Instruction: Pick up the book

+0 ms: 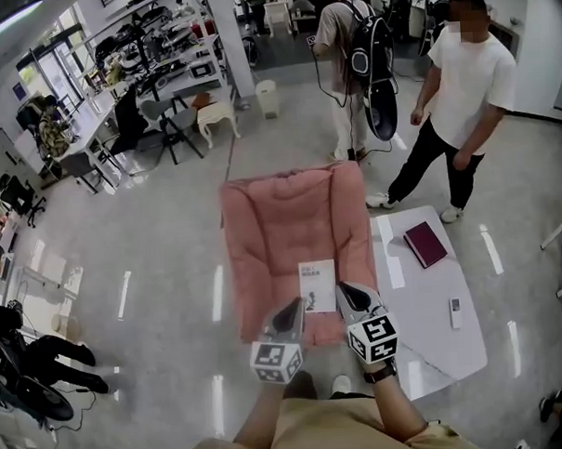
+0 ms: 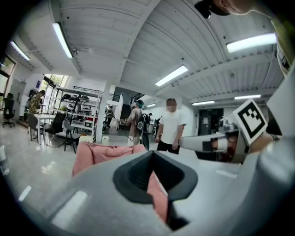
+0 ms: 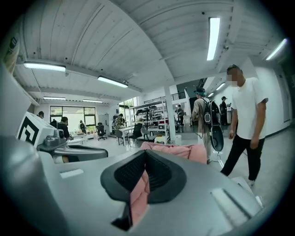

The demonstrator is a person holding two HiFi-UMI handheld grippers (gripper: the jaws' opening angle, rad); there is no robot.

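A pale polished floor (image 1: pixel 151 234) fills the workshop, and on it, straight ahead of the person, lies a long pink padded cushion (image 1: pixel 281 219) running away from them. To its right stands a low white desk (image 1: pixel 433 305). Beyond the desk a person in a white T-shirt (image 1: pixel 470 80) stands, and further back another person wearing a backpack (image 1: pixel 352 48).

Both grippers reach out side by side from the bottom of the head view, aimed forward and only slightly downward, marker cubes facing up. The left gripper (image 1: pixel 290 313) has its jaws pressed together with nothing between them. The right gripper (image 1: pixel 352 298) is the same, closed and empty. The pink seen through each notch in the gripper views is the cushion beyond.

The white book (image 1: pixel 317 286) lies flat on the near part of the cushion, just beyond and between the two jaw tips, its long axis pointing away from the person along the cushion. The right tip overlaps the book's near right corner in the head view, so that hand looks the nearer; how high it hangs above the cover cannot be told. A maroon book (image 1: pixel 425 243) rests on the desk, well apart to the right, with a small remote (image 1: pixel 456 312) nearer the person. The jaws would likely have to open before any grasp
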